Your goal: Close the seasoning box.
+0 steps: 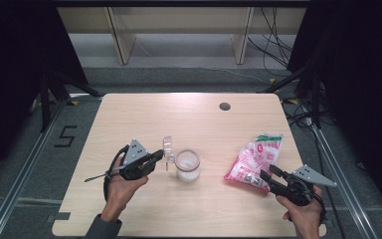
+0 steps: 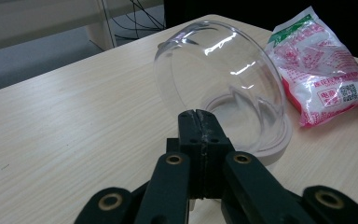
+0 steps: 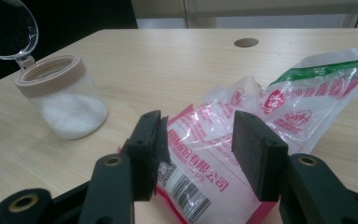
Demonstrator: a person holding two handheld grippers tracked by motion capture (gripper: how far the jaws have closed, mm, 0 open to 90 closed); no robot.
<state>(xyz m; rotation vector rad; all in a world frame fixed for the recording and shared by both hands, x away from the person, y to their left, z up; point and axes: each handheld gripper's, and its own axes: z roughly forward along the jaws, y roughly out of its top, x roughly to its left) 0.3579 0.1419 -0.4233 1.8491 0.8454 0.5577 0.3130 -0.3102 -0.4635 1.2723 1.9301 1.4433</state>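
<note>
A clear jar [image 1: 187, 167] with a beige rim, part full of white grains [image 3: 72, 114], stands at the table's middle. Its clear domed lid [image 1: 167, 145] is hinged up and open on the jar's left side. My left gripper [image 1: 158, 157] is shut on the lid's edge; in the left gripper view the jaws [image 2: 199, 123] meet just in front of the dome [image 2: 219, 70]. A red, white and green plastic bag [image 1: 256, 157] lies to the right. My right gripper [image 1: 268, 173] stands open, its jaws [image 3: 198, 140] either side of the bag's near end [image 3: 200, 182].
The pale wooden table [image 1: 144, 114] has a dark round hole [image 1: 224, 106] at the back right. Beyond the far edge are shelf legs [image 1: 122, 47] and cables [image 1: 273, 45] on the floor. Metal rails [image 1: 20, 174] run along both sides.
</note>
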